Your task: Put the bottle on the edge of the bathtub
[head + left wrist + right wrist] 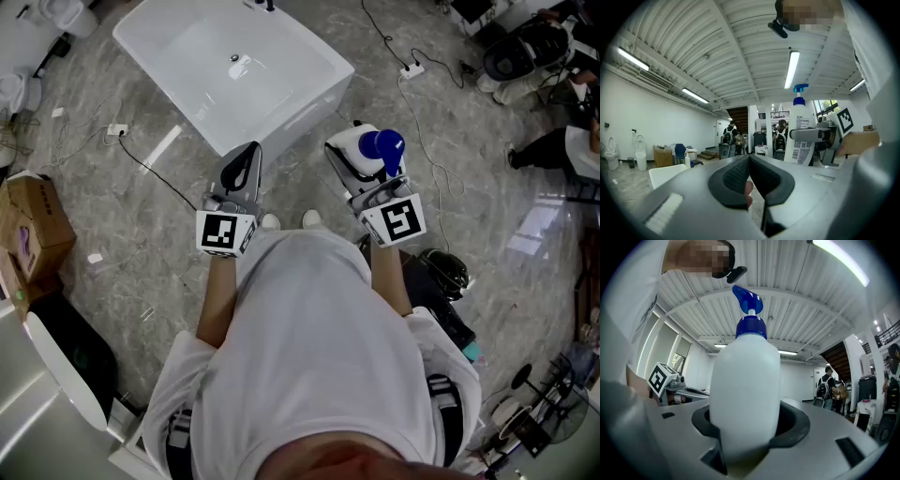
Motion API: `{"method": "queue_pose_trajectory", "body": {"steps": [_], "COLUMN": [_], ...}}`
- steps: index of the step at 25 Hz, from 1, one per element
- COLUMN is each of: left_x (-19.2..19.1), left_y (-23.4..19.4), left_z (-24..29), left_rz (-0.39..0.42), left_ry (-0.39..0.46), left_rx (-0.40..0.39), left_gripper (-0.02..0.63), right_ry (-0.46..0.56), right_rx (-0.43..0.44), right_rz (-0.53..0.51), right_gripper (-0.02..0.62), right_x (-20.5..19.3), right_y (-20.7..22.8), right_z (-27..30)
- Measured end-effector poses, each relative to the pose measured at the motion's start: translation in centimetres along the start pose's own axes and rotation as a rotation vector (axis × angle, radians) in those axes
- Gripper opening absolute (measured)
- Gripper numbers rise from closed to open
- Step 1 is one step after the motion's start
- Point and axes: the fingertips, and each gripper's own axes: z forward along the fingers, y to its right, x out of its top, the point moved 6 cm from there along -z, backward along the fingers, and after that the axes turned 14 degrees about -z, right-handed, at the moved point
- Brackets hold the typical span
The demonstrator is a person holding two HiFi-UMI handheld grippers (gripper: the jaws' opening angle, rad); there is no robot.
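While the right claw (359,157) is clamped partway closed on the bottle (746,376), its pads pressing the lower body from both sides, the left claw (247,159) has its jaws shut tip to tip and grips nothing. The bottle is smooth white plastic with rounded shoulders, a blue collar and a blue spray trigger (747,298), and it sticks out along the jaws, off the floor. The white bathtub (281,117) stands just ahead of both claws, its near corner turned toward the person. Grey floor (141,216) spreads around it, crossed by a black cable (155,173) on the left. A cardboard box (33,225) sits well off to the left.
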Motion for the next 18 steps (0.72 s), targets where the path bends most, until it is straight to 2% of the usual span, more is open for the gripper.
{"method": "queue_pose_trajectory", "body": {"steps": [18], "left_x": [-2.5], "left_y": [2.9], "left_z": [1.8], "left_rz": [0.030], "left_ry": [-0.034], "left_rx": [0.000], "left_gripper": [-0.002], "right_ry": [-0.011], "right_rx": [0.020], "right_rz": [0.032], "right_gripper": [0.249], "right_x": [-3.5], "right_y": [1.5], "right_z": [-3.0]}}
